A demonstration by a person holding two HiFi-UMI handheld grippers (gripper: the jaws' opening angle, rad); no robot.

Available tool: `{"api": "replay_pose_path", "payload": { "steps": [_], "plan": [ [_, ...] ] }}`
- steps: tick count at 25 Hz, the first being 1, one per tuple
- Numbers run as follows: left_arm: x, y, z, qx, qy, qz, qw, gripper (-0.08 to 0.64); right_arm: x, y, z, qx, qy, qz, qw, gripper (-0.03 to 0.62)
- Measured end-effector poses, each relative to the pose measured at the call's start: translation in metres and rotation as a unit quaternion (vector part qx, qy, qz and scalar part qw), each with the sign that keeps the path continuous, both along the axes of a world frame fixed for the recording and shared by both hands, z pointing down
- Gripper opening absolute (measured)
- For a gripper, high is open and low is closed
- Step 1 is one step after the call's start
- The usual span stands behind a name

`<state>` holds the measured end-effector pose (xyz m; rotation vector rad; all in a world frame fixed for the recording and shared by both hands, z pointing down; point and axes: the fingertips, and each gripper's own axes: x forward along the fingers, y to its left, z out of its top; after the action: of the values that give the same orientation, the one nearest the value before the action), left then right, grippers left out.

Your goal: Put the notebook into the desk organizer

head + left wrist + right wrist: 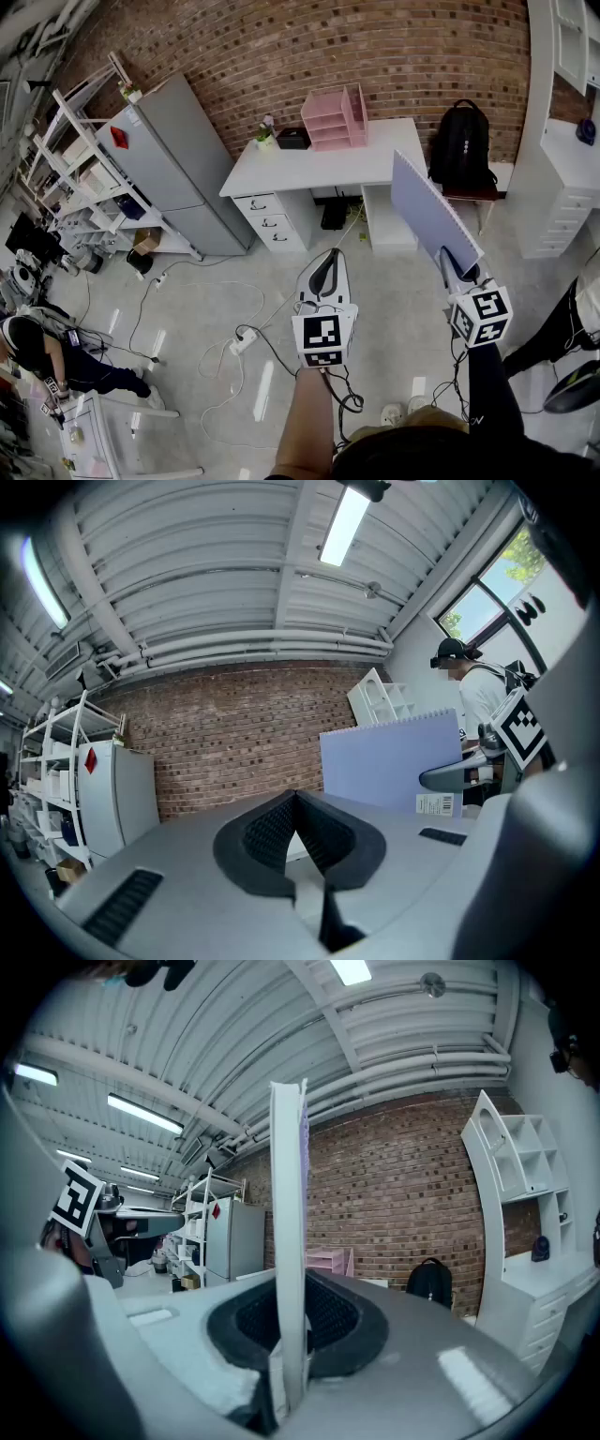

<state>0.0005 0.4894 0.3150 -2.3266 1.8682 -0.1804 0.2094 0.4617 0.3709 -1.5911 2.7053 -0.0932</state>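
Notebook [433, 214] is up in the air, clamped by its bottom edge in the right gripper [450, 266] and rising from the jaws toward the desk [309, 165]. Hard-to-see stuff first: in the right gripper view the notebook [288, 1241] is dead edge-on, so it's a thin white strip and the cover doesn't show at all. Its bottom end disappears down between the jaws, which are closed tight on it. That strip also cuts off part of the pink desk organizer [325, 1262] behind it.

From the left gripper view you get the flat lavender cover [389, 766] with the spiral along the top. The lower right corner is blocked by the right gripper – there's a barcode sticker there, too small to read.

Left gripper [328, 258] sits just beside the right one, on its left, with jaws closed tip to tip and nothing between them.

The organizer [335, 117] stands on the desk well beyond both grippers – nowhere near touching the notebook. A black backpack [461, 141] sits past the right gripper.
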Motion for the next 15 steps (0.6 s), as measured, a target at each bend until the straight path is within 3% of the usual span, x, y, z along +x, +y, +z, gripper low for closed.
{"api": "replay_pose_path", "payload": {
  "steps": [15],
  "plan": [
    [-0.003, -0.012, 0.004, -0.006, 0.012, -0.004, 0.9999, 0.009, 0.003, -0.011, -0.005, 0.002, -0.021, 0.006, 1.0, 0.029]
  ]
}}
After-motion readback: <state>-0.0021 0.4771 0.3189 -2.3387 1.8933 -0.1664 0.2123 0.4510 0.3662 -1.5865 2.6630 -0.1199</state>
